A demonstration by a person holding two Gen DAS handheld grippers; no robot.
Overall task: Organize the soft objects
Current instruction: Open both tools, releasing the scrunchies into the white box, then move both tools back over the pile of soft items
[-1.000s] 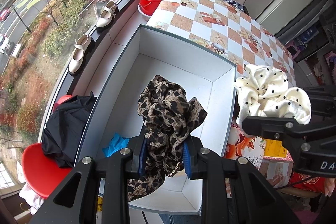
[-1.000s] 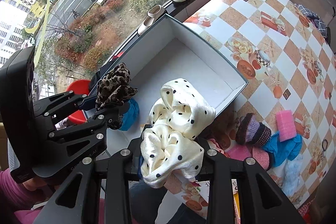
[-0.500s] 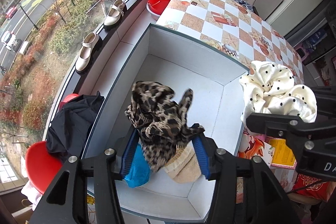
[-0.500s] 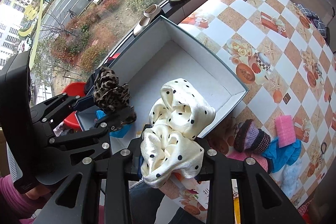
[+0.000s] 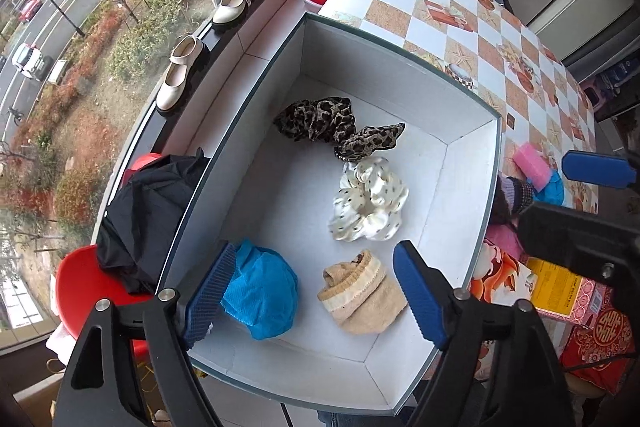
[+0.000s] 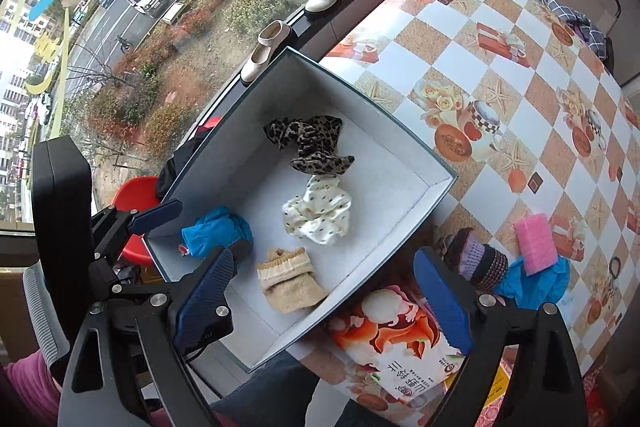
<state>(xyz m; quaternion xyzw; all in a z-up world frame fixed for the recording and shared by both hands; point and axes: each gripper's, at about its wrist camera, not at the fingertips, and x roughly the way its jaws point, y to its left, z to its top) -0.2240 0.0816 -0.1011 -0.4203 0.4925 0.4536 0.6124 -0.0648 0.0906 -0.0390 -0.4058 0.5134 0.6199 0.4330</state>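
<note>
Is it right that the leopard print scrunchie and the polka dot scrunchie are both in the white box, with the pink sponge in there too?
Not quite. The leopard print scrunchie and polka dot scrunchie lie in the white box, but the pink sponge lies outside it on the checked tablecloth, on a blue cloth. The right wrist view shows this.

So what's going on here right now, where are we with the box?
A person is sorting soft items into the white box with two handheld grippers. Four pieces lie inside it: the leopard scrunchie, the polka-dot scrunchie, a blue cloth and a beige sock. The left gripper and right gripper hang above the box with jaws opening and nothing between them. A pink sponge, a purple knit piece and another blue cloth wait on the table.
</note>
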